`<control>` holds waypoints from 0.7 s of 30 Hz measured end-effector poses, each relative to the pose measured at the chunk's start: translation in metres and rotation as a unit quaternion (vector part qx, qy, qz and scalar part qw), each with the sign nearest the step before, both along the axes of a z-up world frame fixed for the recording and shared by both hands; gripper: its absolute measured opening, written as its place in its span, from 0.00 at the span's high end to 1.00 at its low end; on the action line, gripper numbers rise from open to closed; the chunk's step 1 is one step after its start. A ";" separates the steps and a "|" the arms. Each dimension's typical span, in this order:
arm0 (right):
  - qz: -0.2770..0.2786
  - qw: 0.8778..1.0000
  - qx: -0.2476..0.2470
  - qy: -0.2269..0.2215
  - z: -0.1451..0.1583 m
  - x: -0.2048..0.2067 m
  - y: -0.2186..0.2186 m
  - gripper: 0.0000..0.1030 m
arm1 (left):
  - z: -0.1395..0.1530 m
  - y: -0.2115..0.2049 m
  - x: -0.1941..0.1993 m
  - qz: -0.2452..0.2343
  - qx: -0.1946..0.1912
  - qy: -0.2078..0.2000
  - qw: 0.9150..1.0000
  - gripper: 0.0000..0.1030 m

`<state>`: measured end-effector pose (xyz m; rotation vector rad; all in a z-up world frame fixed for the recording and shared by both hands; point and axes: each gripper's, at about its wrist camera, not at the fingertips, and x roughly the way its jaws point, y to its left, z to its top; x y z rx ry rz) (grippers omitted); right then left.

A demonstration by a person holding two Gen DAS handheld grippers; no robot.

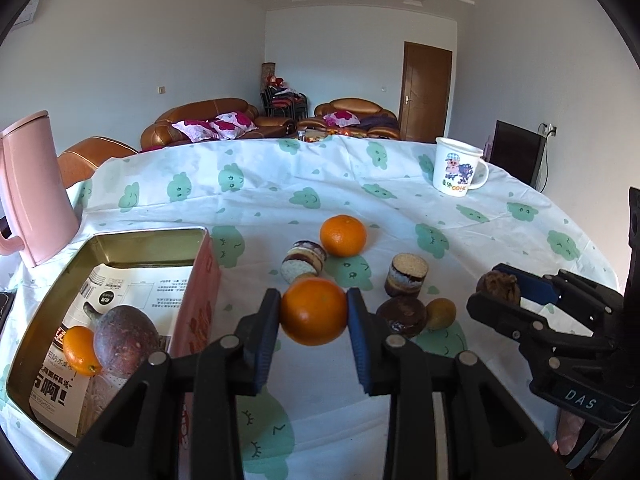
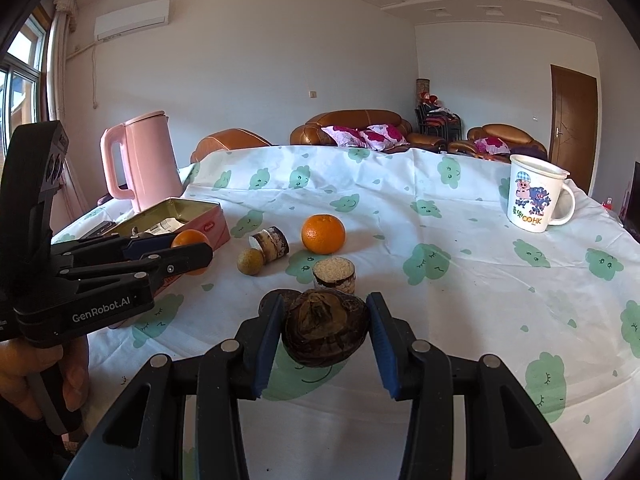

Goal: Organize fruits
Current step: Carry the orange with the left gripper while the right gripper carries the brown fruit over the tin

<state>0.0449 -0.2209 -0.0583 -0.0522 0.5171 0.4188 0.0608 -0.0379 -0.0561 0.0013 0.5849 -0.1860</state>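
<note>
My left gripper (image 1: pixel 314 314) is shut on an orange (image 1: pixel 314 311) and holds it above the cloth, right of the open pink tin (image 1: pixel 204 276). The tin holds a small orange (image 1: pixel 80 350) and a dark purple passion fruit (image 1: pixel 126 340). My right gripper (image 2: pixel 326 330) is shut on a brown water chestnut (image 2: pixel 326 330). It also shows in the left wrist view (image 1: pixel 498 286). A second orange (image 1: pixel 343 235) (image 2: pixel 323 234) and a small yellow-brown fruit (image 1: pixel 441 313) (image 2: pixel 250 262) lie on the table.
Three layered cake rolls (image 1: pixel 304 261) (image 1: pixel 406 274) (image 1: pixel 402 316) lie among the fruit. A pink kettle (image 1: pixel 34 192) stands at the left, a white cartoon mug (image 1: pixel 460 166) at the far right. A cloud-print cloth (image 1: pixel 280 184) covers the table.
</note>
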 end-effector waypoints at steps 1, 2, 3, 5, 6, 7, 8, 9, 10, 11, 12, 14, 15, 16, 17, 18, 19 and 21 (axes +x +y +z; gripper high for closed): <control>0.000 1.000 0.000 -0.003 0.000 -0.001 0.000 0.57 | -0.001 0.000 0.000 0.000 -0.003 -0.001 1.000 0.67; 0.000 1.000 0.000 -0.007 0.001 -0.002 0.000 0.57 | -0.002 0.000 -0.001 0.002 -0.005 -0.001 1.000 0.67; 0.001 1.000 0.001 -0.009 0.001 -0.003 0.000 0.57 | -0.003 0.000 -0.001 0.003 -0.007 -0.001 1.000 0.67; 0.001 1.000 0.001 -0.014 0.002 -0.004 0.000 0.57 | -0.001 0.000 -0.005 0.004 -0.011 -0.012 1.000 0.67; 0.000 1.000 0.002 -0.016 0.002 -0.005 0.000 0.57 | 0.000 0.000 -0.007 0.005 -0.012 -0.017 1.000 0.67; 0.000 1.000 0.003 -0.018 0.002 -0.006 -0.001 0.57 | 0.001 0.000 -0.008 0.003 -0.013 -0.019 1.000 0.67; 0.000 1.000 0.004 -0.020 0.002 -0.007 -0.002 0.57 | 0.001 0.000 -0.009 0.002 -0.014 -0.020 1.000 0.67; 0.001 1.000 0.005 -0.023 0.003 -0.007 -0.002 0.57 | 0.000 -0.001 -0.009 0.002 -0.014 -0.021 1.000 0.67; 0.001 1.000 0.005 -0.027 0.003 -0.008 -0.002 0.57 | 0.001 -0.001 -0.010 0.002 -0.014 -0.022 1.000 0.67; 0.000 1.000 0.005 -0.030 0.003 -0.010 -0.002 0.57 | 0.001 -0.001 -0.011 0.003 -0.015 -0.024 1.000 0.66; 0.001 0.999 0.005 -0.034 0.004 -0.011 -0.002 0.57 | 0.001 -0.001 -0.012 0.004 -0.016 -0.027 1.000 0.66; 0.001 0.999 0.006 -0.042 0.004 -0.014 -0.002 0.57 | 0.002 0.000 -0.014 0.006 -0.016 -0.033 0.999 0.67; 0.002 0.999 0.006 -0.045 0.004 -0.014 -0.002 0.57 | 0.003 0.000 -0.015 0.007 -0.016 -0.036 0.999 0.67; 0.003 0.999 0.007 -0.049 0.005 -0.015 -0.002 0.57 | 0.003 0.000 -0.016 0.008 -0.017 -0.040 0.999 0.67; 0.004 0.999 0.007 -0.052 0.005 -0.017 -0.002 0.57 | 0.004 0.000 -0.017 0.009 -0.018 -0.044 0.999 0.67; 0.004 0.998 0.008 -0.056 0.005 -0.018 -0.002 0.57 | 0.004 0.000 -0.019 0.010 -0.018 -0.047 0.999 0.67; 0.004 0.998 0.009 -0.059 0.006 -0.019 -0.003 0.57 | 0.005 0.000 -0.020 0.010 -0.018 -0.051 0.998 0.67; 0.006 0.998 0.010 -0.064 0.006 -0.021 -0.002 0.57 | 0.006 0.000 -0.022 0.012 -0.018 -0.058 0.998 0.67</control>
